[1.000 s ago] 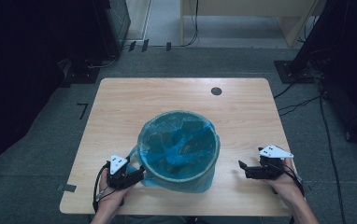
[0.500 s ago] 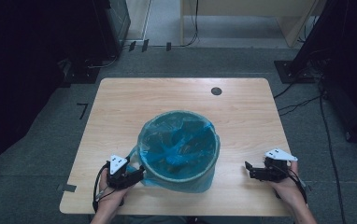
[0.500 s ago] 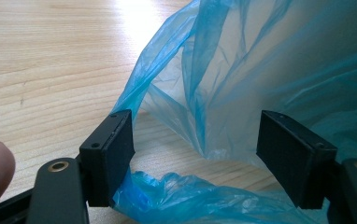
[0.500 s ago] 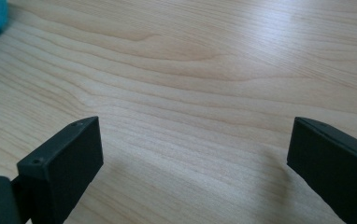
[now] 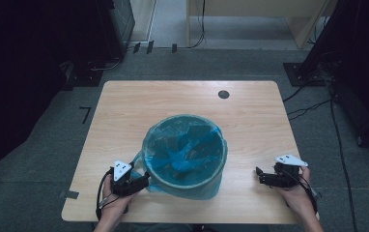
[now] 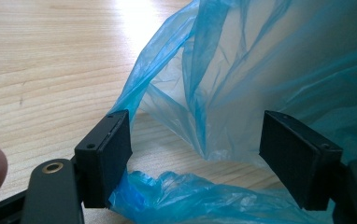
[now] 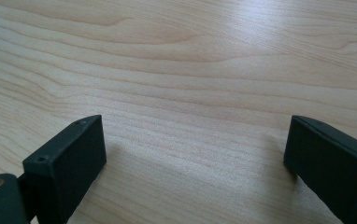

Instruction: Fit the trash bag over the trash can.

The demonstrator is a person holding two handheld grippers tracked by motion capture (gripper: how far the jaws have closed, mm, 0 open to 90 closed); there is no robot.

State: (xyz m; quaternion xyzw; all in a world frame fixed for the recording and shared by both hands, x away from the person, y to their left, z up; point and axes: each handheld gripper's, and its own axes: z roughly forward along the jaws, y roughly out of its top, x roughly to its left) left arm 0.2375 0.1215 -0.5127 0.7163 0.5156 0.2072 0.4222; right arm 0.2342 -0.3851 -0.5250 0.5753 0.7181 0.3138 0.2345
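The left gripper (image 6: 195, 154) has just been opening with loose blue bag (image 5: 185, 154) film between its jaws—it may snag; the right gripper (image 7: 195, 154) gapes empty.

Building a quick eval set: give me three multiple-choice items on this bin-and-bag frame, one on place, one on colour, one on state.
1. Where does the left gripper sit?
A. at the bin's near-left side
B. by the table's far edge
C. inside the bin

2. What colour is the bin liner?
A. black
B. blue
C. white

3. How do the right gripper jaws stand?
A. open over bare table
B. shut on the liner
C. shut on the bin rim

Answers:
1 A, the high view shows it beside the bin.
2 B, translucent blue plastic.
3 A, only wood grain of the table between them.
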